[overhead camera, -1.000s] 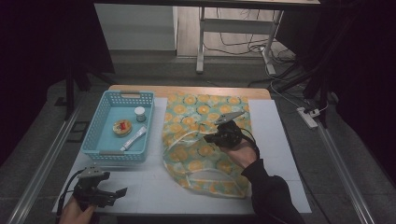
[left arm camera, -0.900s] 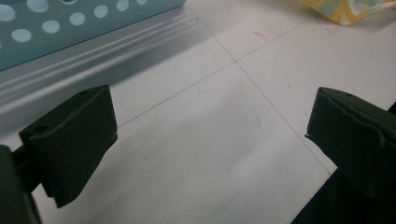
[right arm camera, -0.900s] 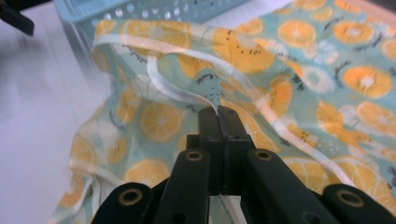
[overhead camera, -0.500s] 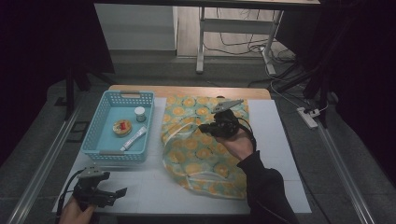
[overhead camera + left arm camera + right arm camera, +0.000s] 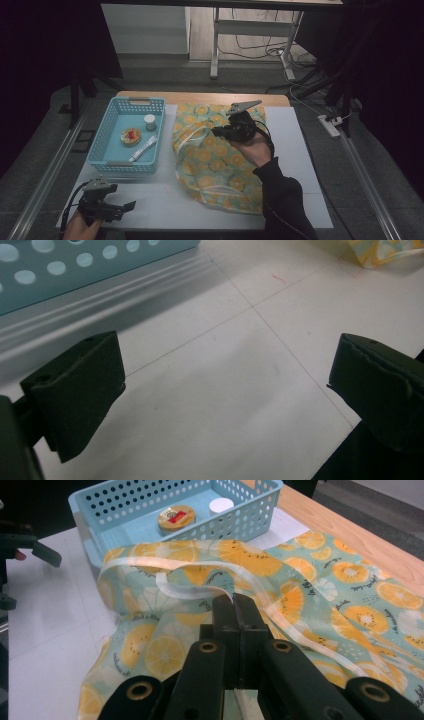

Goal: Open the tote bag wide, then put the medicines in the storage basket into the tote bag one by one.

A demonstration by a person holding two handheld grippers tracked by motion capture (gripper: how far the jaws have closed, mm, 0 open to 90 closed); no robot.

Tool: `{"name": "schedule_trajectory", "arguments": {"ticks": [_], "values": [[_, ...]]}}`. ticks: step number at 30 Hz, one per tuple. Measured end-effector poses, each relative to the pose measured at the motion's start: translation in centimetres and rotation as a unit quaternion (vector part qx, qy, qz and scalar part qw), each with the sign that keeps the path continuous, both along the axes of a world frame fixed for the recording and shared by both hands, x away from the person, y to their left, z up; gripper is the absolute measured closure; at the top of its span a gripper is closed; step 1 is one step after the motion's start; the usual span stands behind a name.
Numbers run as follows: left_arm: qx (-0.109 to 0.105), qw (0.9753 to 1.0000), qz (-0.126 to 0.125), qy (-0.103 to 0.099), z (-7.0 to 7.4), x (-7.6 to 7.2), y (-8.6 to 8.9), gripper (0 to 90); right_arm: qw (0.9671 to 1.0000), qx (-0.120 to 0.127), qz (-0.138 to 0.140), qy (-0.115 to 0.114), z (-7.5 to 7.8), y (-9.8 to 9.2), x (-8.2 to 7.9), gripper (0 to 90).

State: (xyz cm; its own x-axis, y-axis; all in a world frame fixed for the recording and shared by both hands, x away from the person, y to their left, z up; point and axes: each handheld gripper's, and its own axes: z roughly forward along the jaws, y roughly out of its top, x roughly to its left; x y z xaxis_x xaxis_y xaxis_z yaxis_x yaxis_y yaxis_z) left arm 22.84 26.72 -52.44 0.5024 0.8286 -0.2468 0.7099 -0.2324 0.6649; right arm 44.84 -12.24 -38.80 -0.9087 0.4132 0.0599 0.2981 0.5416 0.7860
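Fabric bag (image 5: 310, 585) strap pinched in shut right claw (image 5: 235, 600) | left claw (image 5: 220, 385) wide open, empty, over table (image 5: 240, 405)

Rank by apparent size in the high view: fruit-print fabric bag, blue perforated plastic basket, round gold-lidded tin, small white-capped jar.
1. Fruit-print fabric bag, largest.
2. Blue perforated plastic basket.
3. Round gold-lidded tin.
4. Small white-capped jar, only slightly smaller than the tin.
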Motion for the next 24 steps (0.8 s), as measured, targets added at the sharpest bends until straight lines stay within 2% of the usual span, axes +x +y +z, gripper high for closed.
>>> {"name": "schedule_trajectory", "arguments": {"ticks": [15, 24], "values": [[-0.016, 0.9998, 0.013, -0.001, 0.00, -0.05, 0.42, 0.3, 1.0000, -0.004, -0.003, 0.003, -0.74, 0.13, -0.05, 89.6], [-0.016, 0.9997, 0.020, -0.001, 0.01, -0.06, 0.45, 0.2, 1.0000, -0.001, -0.004, 0.001, -0.79, -0.06, -0.20, 89.6]]}}
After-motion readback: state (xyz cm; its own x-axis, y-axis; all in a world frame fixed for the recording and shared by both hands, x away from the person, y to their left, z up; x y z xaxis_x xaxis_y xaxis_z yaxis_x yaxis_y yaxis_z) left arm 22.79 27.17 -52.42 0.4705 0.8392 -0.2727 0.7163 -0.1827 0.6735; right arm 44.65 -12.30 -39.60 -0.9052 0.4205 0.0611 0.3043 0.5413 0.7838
